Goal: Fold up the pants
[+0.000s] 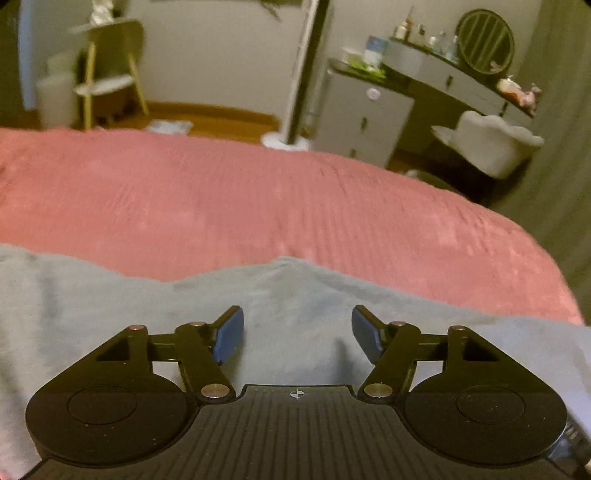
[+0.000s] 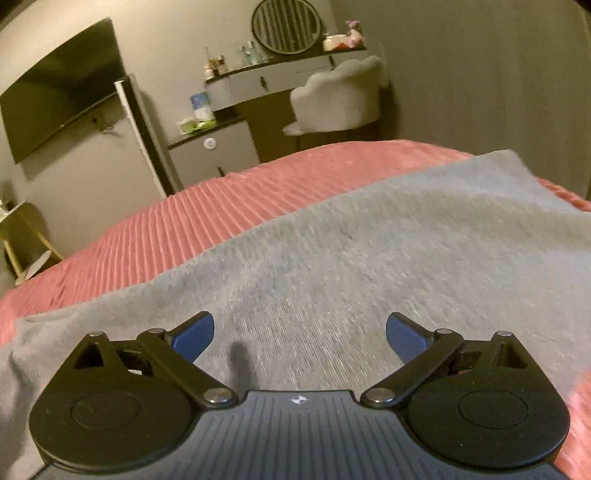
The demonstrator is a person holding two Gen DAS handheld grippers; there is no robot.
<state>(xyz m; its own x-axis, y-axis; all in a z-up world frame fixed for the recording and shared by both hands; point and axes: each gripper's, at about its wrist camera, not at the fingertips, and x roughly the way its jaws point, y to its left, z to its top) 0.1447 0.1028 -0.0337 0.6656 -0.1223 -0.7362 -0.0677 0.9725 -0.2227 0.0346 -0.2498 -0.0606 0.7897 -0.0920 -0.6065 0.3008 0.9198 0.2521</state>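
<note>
Over the bed now, both views blurred. Left gripper (image 1: pixel 297 332) hanging above the grey pants (image 1: pixel 110 295), blue pads (image 1: pixel 229 334) spread apart, nothing pinched between them, only grey cloth lying below. Pants filling the lower half of the left wrist view from 8 o'clock round to 4 o'clock, with a small peak in the far edge at 12 o'clock of the fingertips. Beyond that edge, the pink ribbed bedspread (image 1: pixel 258 195) running wide across the middle. Right gripper (image 2: pixel 300 334) likewise spread wide, pads well apart, empty, above the grey pants (image 2: pixel 369 258). There the cloth stretching away toward 1 o'clock, laid flat, far corner near the bed's edge. Pink ribbed bedspread (image 2: pixel 184 221) showing at 10 o'clock and a sliver at 4 o'clock. Farther off at 12 o'clock, a white chair (image 2: pixel 340 99) at a dresser under a round mirror (image 2: pixel 286 24).
</note>
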